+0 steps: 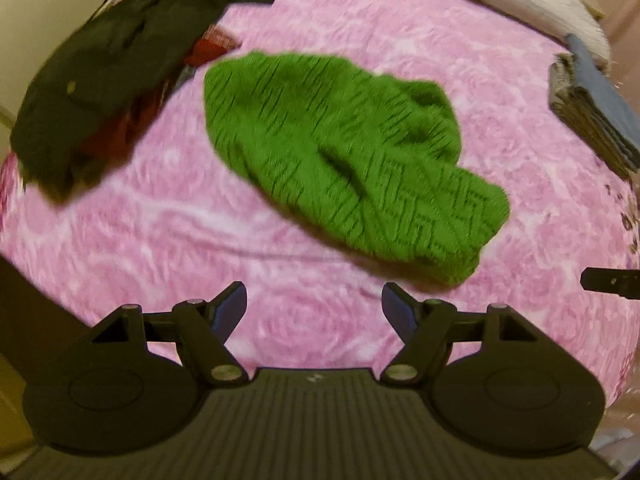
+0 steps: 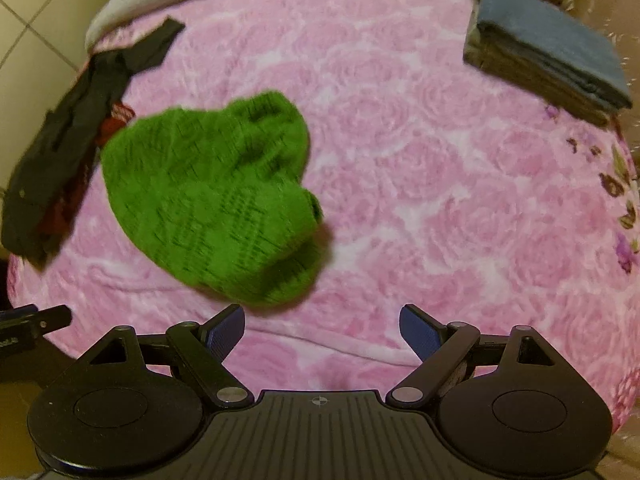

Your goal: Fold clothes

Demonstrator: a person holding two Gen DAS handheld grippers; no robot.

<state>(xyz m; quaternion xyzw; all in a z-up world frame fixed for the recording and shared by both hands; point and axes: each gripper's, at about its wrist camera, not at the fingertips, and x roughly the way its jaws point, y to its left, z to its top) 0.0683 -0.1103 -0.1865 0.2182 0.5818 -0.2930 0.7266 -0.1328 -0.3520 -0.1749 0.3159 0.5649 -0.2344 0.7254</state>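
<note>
The left gripper and the right gripper both stand wide, holding nothing. The crumpled green knitted sweater lies on the pink rose-patterned blanket. At 10 o'clock lies a dark garment pile, at 2 o'clock a stack of folded grey-blue clothes.

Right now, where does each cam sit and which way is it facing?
Left wrist: on the left hand-held gripper, facing steeply down at the pink blanket; its own open blue-padded fingers show, plus the tip of the right hand-held gripper at the right edge.
Right wrist: on the right hand-held gripper, also facing steeply down at the bed; its open fingers show, plus the tip of the left gripper at the left edge.
Shared: crumpled green knit sweater, dark garment pile, folded stack.
</note>
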